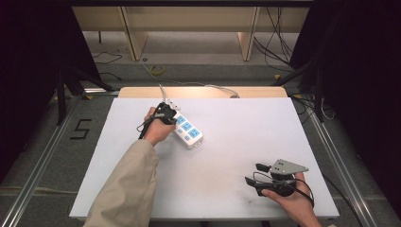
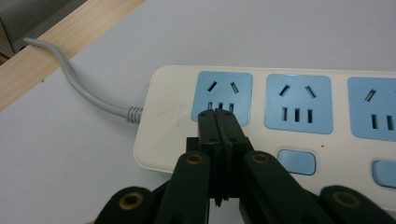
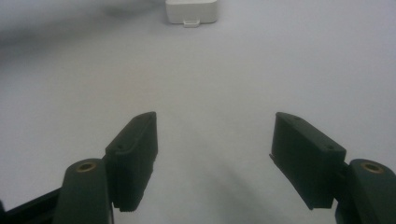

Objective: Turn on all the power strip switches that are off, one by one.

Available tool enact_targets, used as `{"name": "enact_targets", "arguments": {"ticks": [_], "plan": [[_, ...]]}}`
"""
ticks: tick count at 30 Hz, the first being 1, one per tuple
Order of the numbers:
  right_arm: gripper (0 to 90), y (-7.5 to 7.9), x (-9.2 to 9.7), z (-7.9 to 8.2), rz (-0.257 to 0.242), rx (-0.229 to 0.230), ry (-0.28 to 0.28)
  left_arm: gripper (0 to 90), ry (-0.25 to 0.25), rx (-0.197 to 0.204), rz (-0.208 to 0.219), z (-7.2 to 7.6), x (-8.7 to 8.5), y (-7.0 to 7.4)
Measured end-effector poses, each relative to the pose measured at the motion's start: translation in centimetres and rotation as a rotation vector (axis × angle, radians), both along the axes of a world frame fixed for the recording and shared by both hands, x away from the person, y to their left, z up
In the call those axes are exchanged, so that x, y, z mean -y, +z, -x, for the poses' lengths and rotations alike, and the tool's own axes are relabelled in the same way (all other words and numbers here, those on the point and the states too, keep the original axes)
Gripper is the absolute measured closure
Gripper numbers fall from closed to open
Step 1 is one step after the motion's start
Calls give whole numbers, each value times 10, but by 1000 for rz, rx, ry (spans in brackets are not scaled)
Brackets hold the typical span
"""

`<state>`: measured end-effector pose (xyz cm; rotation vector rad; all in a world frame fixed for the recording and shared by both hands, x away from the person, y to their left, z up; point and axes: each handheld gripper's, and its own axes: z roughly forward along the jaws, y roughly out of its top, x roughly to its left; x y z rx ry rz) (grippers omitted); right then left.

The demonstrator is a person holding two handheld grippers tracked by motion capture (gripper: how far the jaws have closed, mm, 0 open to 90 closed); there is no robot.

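A white power strip [image 1: 188,130] with three blue sockets lies left of the table's centre, and its grey cable [image 1: 208,86] runs off the far edge. My left gripper [image 1: 173,119] is shut with nothing between its jaws, and its tip rests at that end of the strip. In the left gripper view the closed tips [image 2: 218,116] sit on the lower slots of the first blue socket [image 2: 222,91] of the power strip [image 2: 173,116], beside the cable [image 2: 79,84]. My right gripper [image 1: 256,173] stands open near the front right, and through it [image 3: 215,121] I see the strip's end [image 3: 191,10] far ahead.
The white table sheet [image 1: 246,127] has bare room between the two grippers. A wooden strip [image 1: 142,91] borders the far edge. Blue switch buttons [image 2: 296,162] sit below each socket. Cables lie on the floor [image 1: 156,70] beyond the table.
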<state>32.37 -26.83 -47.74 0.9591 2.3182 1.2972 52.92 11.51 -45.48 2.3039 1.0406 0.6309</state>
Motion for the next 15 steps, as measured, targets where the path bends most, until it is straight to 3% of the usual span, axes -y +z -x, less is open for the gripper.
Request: {"name": "enact_targets", "arguments": {"ticks": [6,9,14,15], "plan": [[323,0,0,0,0,3,-1,900,26,-15,16,-1,0,0],[323,0,0,0,0,3,1,900,30,-12,3,0,1,0],[323,0,1,0,-1,4,1,900,47,-30,54,-2,-3,-1],[323,0,1,0,-1,4,1,900,44,-29,43,-2,-2,-1]]}}
